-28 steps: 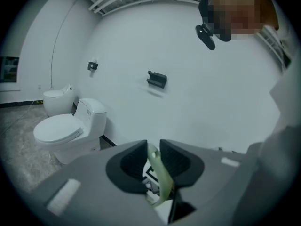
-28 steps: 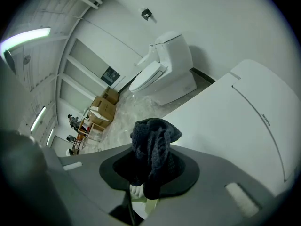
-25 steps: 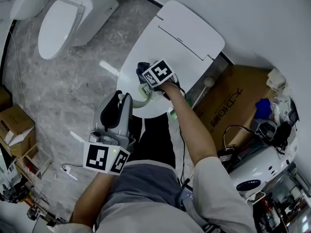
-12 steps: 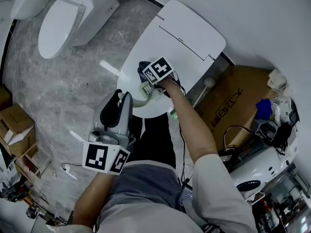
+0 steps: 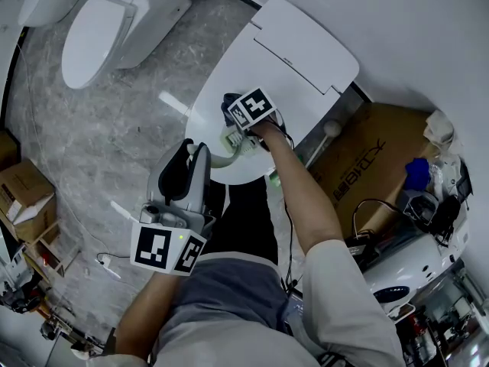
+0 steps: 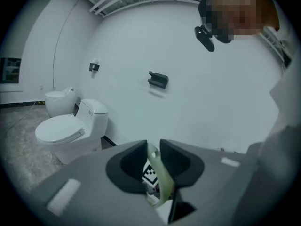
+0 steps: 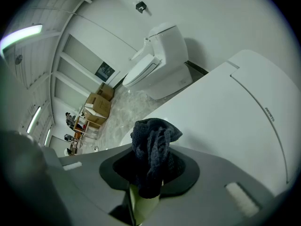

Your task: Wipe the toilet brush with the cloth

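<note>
Right tool (image 7: 149, 169) pinches cloth (image 7: 153, 138) over closed toilet (image 7: 230, 121).

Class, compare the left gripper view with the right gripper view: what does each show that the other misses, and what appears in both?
Only the left gripper view shows the left hand-held gripper shut on the pale green toilet brush handle, with the other gripper's marker cube beyond. Only the right gripper view shows the right hand-held gripper shut on the dark cloth, the closed toilet lid and cardboard boxes. Both show the brush handle and the white toilet by the wall.
</note>
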Demonstrator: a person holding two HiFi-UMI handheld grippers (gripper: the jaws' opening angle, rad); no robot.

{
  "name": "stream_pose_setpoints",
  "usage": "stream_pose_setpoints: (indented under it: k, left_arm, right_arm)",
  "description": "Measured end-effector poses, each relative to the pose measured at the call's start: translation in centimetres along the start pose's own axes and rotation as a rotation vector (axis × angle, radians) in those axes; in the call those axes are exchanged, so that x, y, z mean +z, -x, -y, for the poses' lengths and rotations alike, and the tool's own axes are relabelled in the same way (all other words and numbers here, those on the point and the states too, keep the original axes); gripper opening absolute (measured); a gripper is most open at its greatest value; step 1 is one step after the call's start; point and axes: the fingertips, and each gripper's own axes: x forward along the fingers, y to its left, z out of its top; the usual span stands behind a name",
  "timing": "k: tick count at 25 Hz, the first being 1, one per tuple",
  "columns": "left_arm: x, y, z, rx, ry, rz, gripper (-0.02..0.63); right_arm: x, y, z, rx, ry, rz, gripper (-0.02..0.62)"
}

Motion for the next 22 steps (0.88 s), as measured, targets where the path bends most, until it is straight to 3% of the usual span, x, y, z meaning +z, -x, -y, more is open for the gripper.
stream_pose_setpoints:
  k: [22]
  left_arm:
    - [-0.1, -0.3, 0.2, -0.018, -0.02, 0.001, 0.0]
  right_arm:
    - [-1.2, -0.5, 3.0, -0.089, -0.171, 0.055, 0.106]
